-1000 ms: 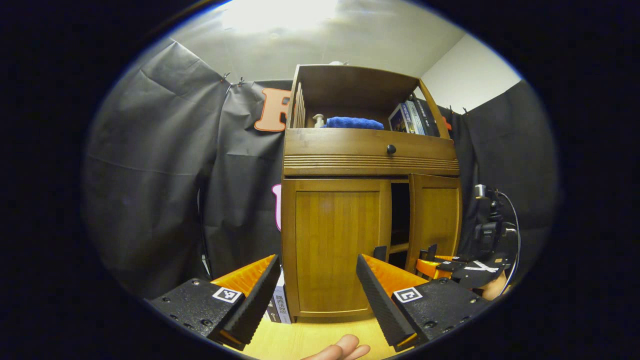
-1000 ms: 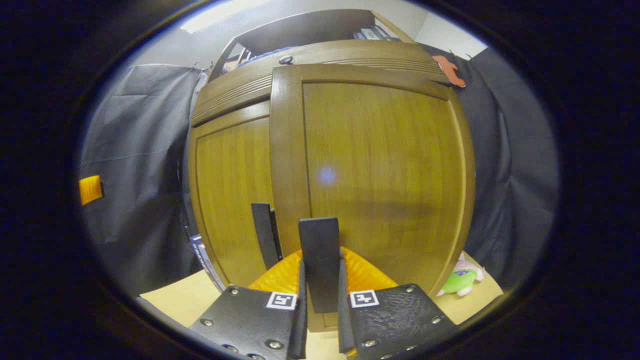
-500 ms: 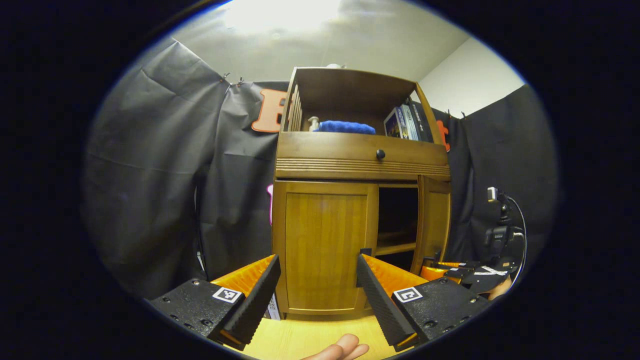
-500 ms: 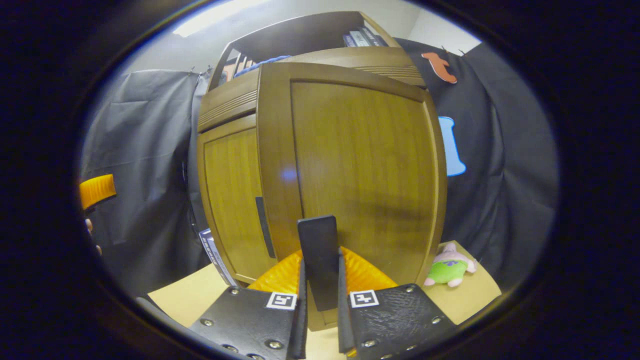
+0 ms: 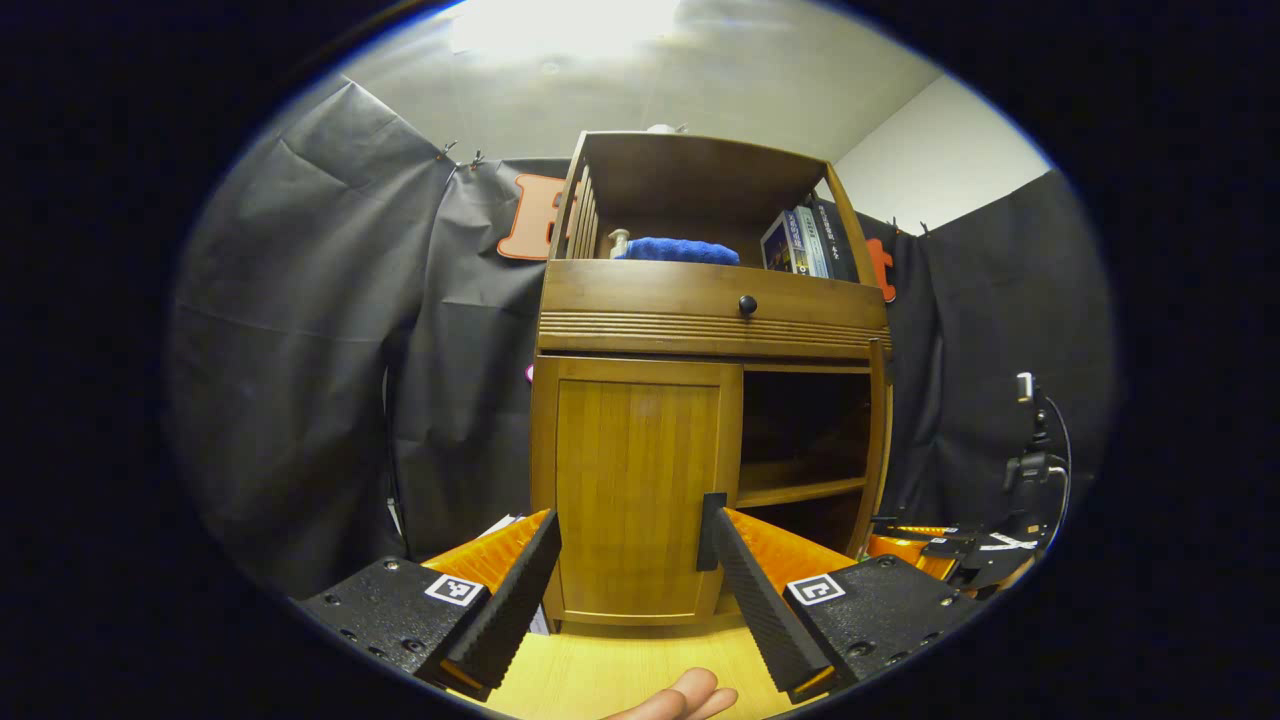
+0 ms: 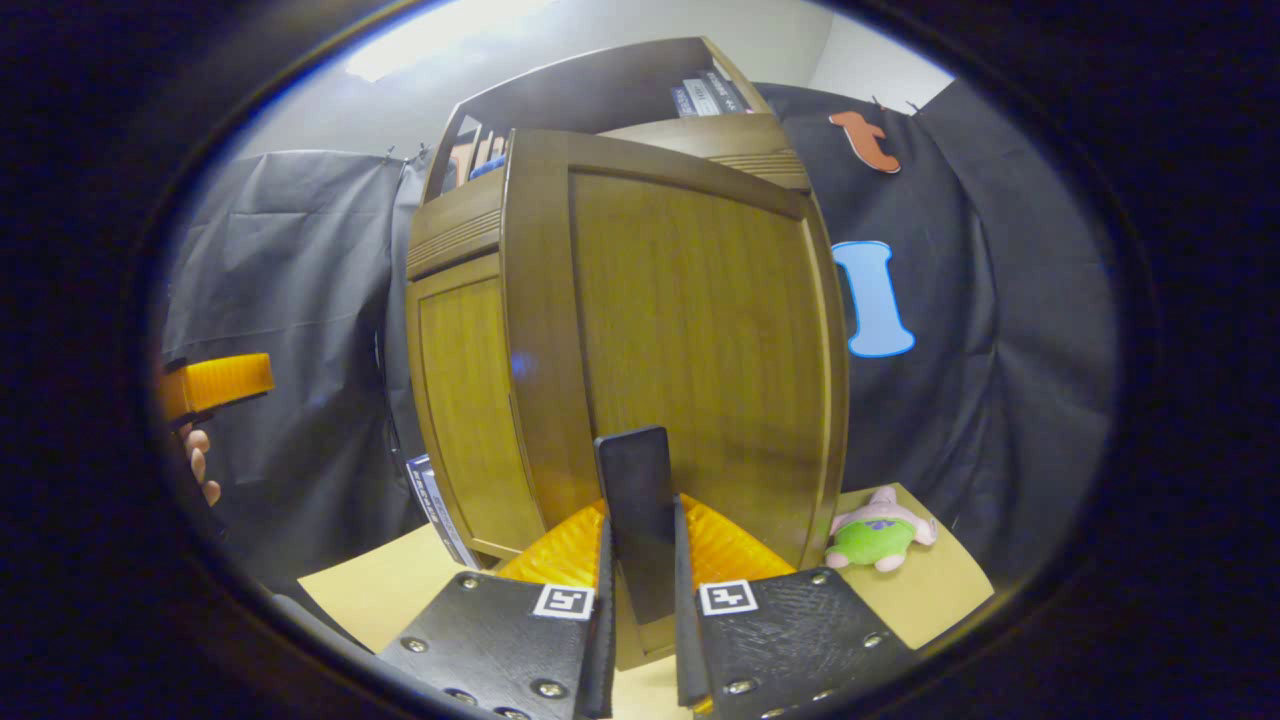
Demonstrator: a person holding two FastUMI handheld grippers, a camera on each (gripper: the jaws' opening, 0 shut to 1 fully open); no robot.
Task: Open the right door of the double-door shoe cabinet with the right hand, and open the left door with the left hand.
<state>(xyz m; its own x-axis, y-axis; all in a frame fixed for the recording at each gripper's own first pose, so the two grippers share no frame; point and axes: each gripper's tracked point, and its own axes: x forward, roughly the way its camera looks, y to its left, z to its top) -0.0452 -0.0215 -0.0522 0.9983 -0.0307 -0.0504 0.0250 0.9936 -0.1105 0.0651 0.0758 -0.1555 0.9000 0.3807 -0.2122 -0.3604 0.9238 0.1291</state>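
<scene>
Right half done, by appearance: the brown wooden right door (image 6: 690,330) of the wooden double-door shoe cabinet (image 5: 700,300) stands swung out, its compartment exposed. The right claw (image 6: 640,600) is clamped on that door's black bar handle (image 6: 636,520). The wooden left door (image 5: 635,490) is closed, its black handle (image 5: 712,530) untouched. The left claw (image 5: 635,590) gapes wide and empty before it.

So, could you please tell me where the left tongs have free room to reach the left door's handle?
The bare floor before the closed left door is free up to its black handle. It is crowded rightward, where the right tongs grip the open right door's handle.
</scene>
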